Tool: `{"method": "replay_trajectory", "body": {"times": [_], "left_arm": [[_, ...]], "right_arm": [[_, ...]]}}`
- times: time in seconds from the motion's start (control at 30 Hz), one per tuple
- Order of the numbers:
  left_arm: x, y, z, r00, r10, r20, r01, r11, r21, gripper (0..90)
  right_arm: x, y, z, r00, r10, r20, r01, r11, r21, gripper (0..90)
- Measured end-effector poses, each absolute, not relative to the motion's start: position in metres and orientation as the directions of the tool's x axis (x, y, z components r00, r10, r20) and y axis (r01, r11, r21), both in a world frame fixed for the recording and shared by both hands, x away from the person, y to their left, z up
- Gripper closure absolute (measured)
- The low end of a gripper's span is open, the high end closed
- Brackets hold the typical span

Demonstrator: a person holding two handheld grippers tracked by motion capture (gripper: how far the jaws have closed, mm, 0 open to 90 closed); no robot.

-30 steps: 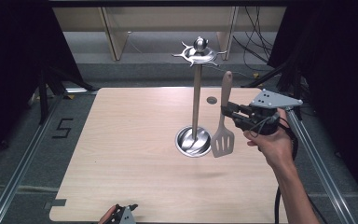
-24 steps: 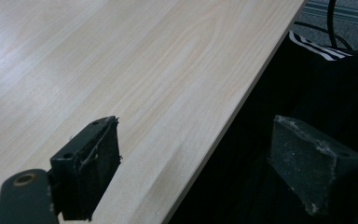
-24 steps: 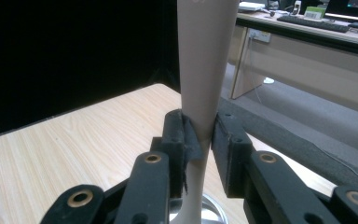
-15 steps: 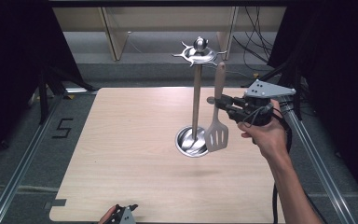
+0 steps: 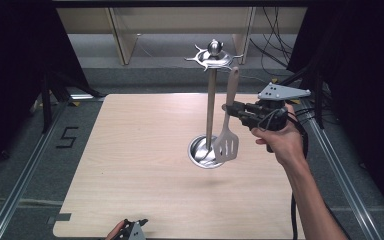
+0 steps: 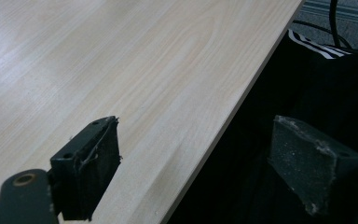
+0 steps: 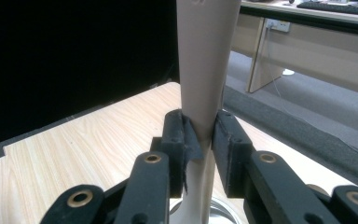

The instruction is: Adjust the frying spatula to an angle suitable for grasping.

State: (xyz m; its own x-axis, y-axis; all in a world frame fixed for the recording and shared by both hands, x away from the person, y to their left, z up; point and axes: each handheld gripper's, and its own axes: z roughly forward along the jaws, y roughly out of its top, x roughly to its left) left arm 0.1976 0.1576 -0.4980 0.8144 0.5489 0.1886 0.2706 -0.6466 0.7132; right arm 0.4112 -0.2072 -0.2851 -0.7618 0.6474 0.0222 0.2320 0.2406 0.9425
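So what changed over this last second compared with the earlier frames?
The right gripper, shut on the slotted spatula, carried it left in the high view, toward the utensil stand, and lifted it; its blade now hangs in front of the stand's base. The grip on the handle is unchanged. The stand and the left gripper at the table's near edge stayed put.
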Motion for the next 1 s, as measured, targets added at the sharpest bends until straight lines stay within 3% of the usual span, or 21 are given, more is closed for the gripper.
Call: {"method": "replay_trajectory", "body": {"times": [0.5,1.0], "left_arm": [[0.197,0.157,-0.499,0.818,0.547,0.176,0.276,-0.642,0.715,15.4],[0.198,0.157,-0.499,0.823,0.542,0.169,0.279,-0.645,0.712,15.4]], "right_arm": [[0.418,-0.204,-0.286,-0.776,0.628,0.050,0.250,0.234,0.940,74.9],[0.409,-0.219,-0.287,-0.748,0.660,0.070,0.263,0.197,0.945,61.1]]}}
